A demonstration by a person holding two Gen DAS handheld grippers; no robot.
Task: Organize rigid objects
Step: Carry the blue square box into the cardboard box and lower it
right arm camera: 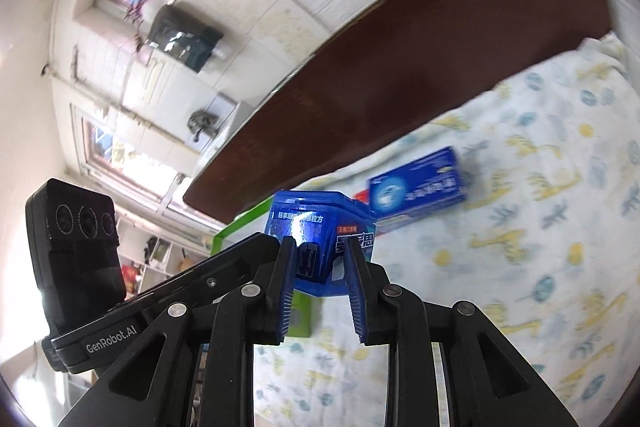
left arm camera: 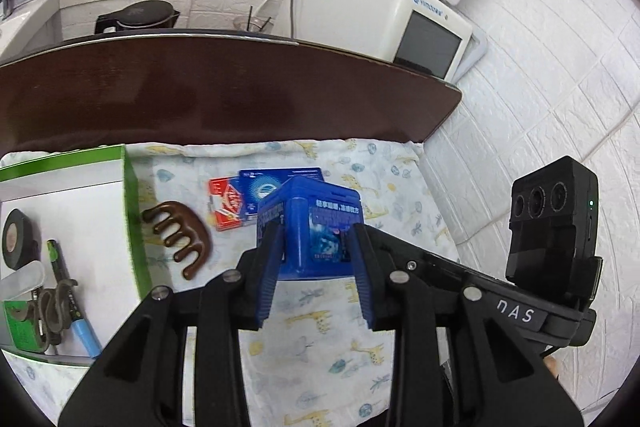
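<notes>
Your left gripper (left arm camera: 316, 247) pinches a blue tub (left arm camera: 316, 223) by its sides, lifted off the cloth (left arm camera: 320, 327); your right gripper (right arm camera: 320, 259) pinches what looks like the same tub from the other side. The dark table edge (left arm camera: 224, 95) lies ahead and a wall (left arm camera: 540, 87) closes the right. Left, an open white tray (left arm camera: 92, 207) with a green rim holds tape (left arm camera: 18, 239), a marker (left arm camera: 72, 307) and a hook (left arm camera: 52, 311). A comb (left arm camera: 180, 237), a red pack (left arm camera: 226, 205) and a blue box (right arm camera: 416, 187) lie on the cloth.

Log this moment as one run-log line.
left gripper: shut on blue box | right gripper: same blue box | remaining: comb on cloth
</notes>
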